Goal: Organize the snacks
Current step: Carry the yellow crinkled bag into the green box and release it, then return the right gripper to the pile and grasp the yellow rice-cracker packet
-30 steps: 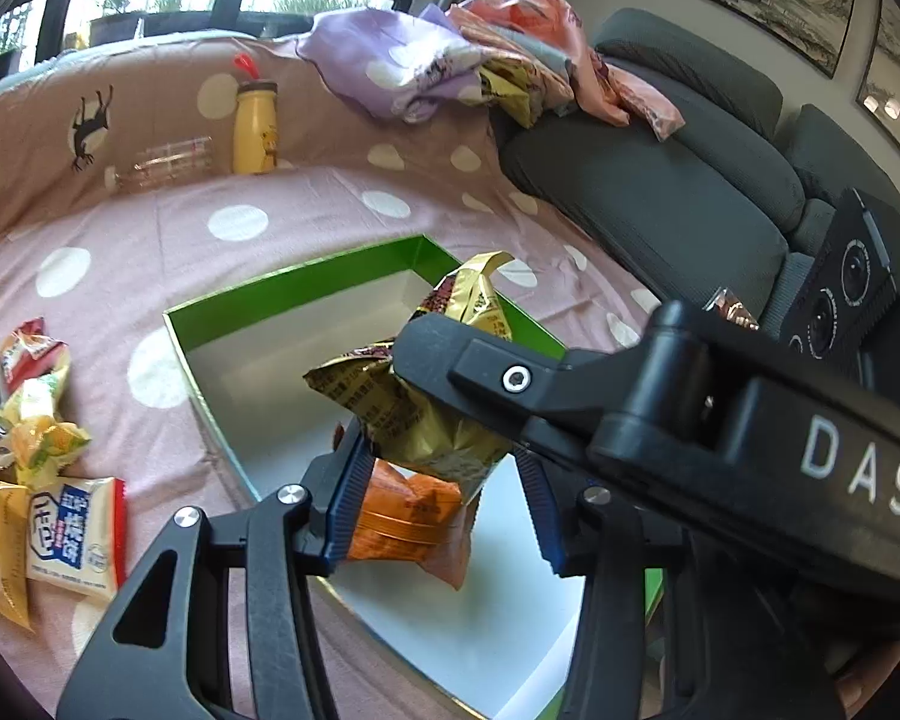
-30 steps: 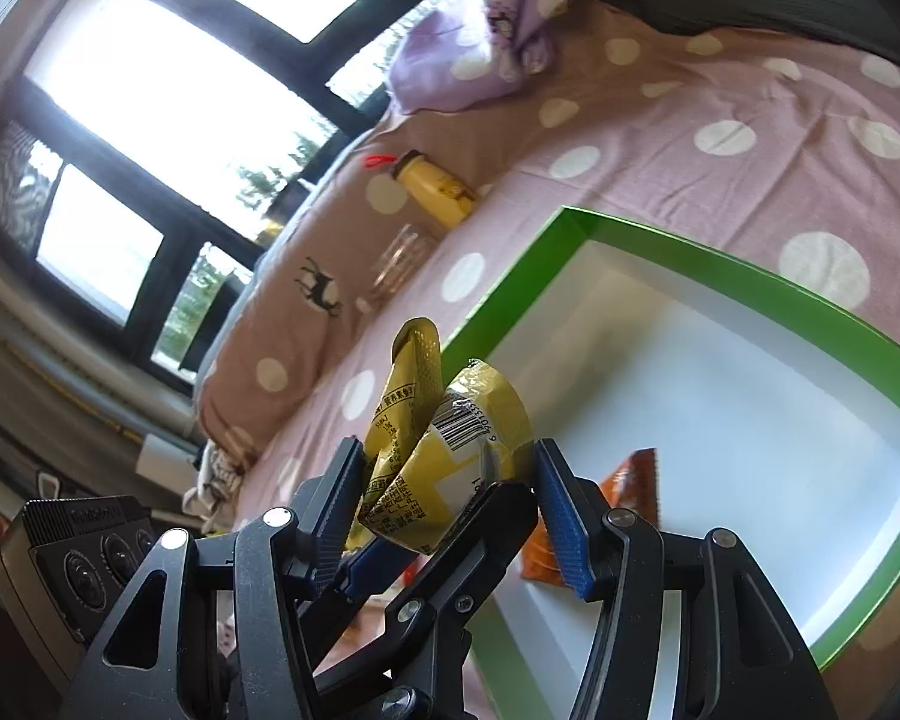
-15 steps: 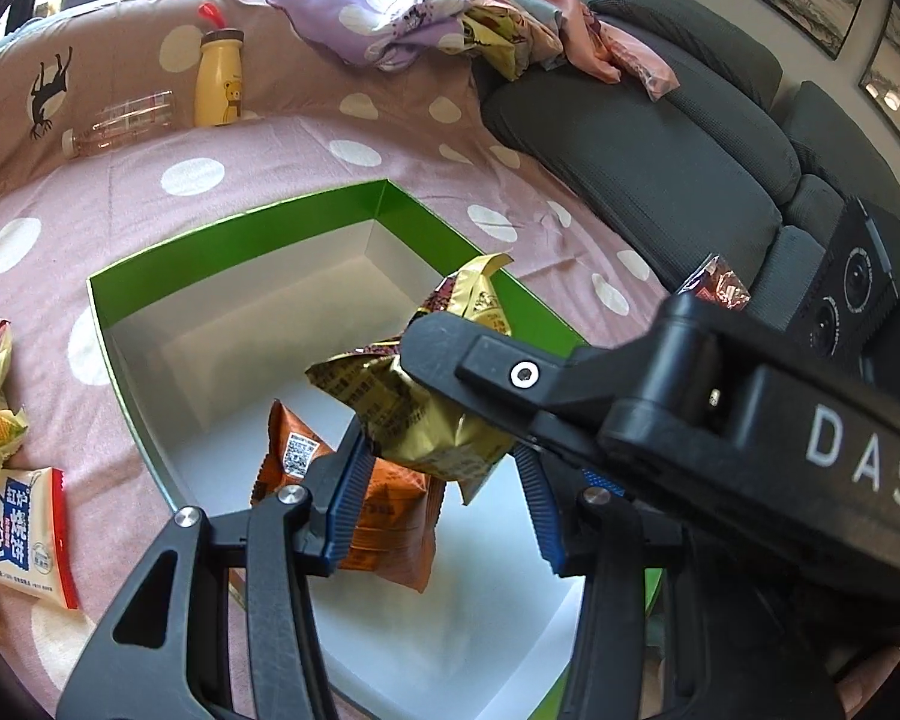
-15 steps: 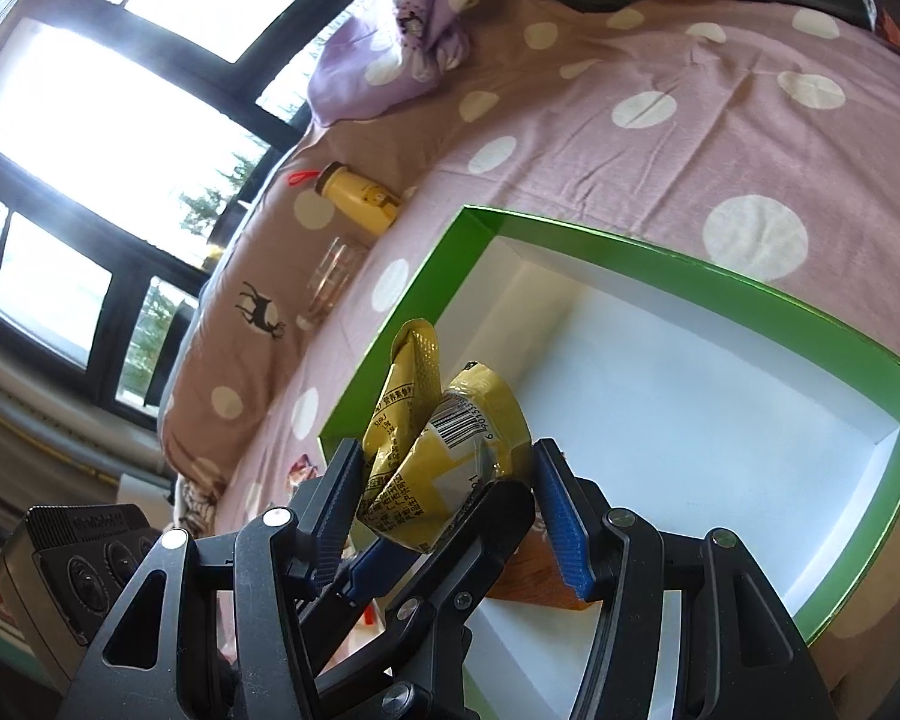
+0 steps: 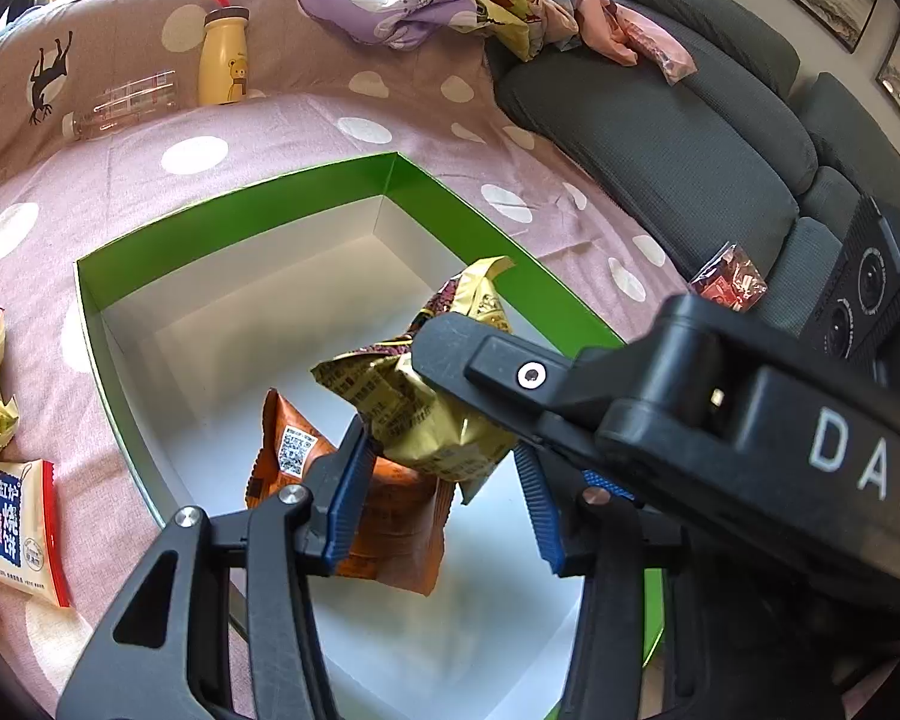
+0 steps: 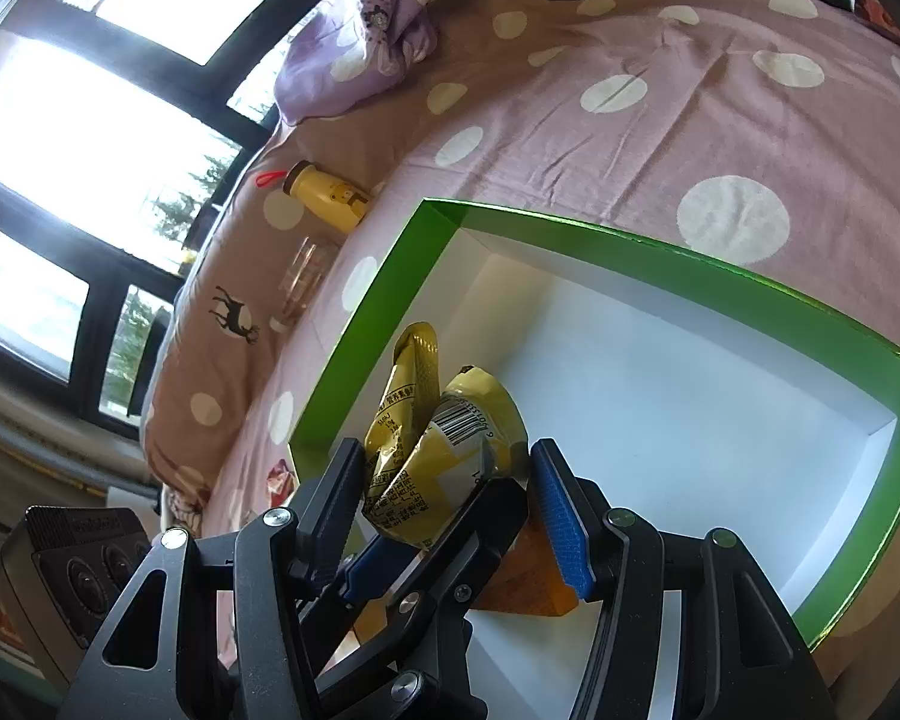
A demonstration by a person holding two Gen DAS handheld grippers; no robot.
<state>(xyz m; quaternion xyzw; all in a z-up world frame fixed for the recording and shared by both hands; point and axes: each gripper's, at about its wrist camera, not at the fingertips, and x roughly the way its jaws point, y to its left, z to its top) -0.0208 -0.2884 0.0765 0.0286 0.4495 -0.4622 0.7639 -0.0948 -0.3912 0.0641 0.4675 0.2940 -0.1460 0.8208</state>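
Both grippers, left gripper (image 5: pixel 444 480) and right gripper (image 6: pixel 450 492), overlap around a gold snack packet (image 5: pixel 426 402) above the green box (image 5: pixel 240 222); which jaws clamp it I cannot tell; next, probably release beside the orange packet (image 5: pixel 306 456).

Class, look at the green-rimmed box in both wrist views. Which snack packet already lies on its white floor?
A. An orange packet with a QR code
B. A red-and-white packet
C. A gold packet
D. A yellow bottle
A: the orange packet lies flat on the white floor of the green-rimmed box, while the gold packet is held above it between gripper fingers.
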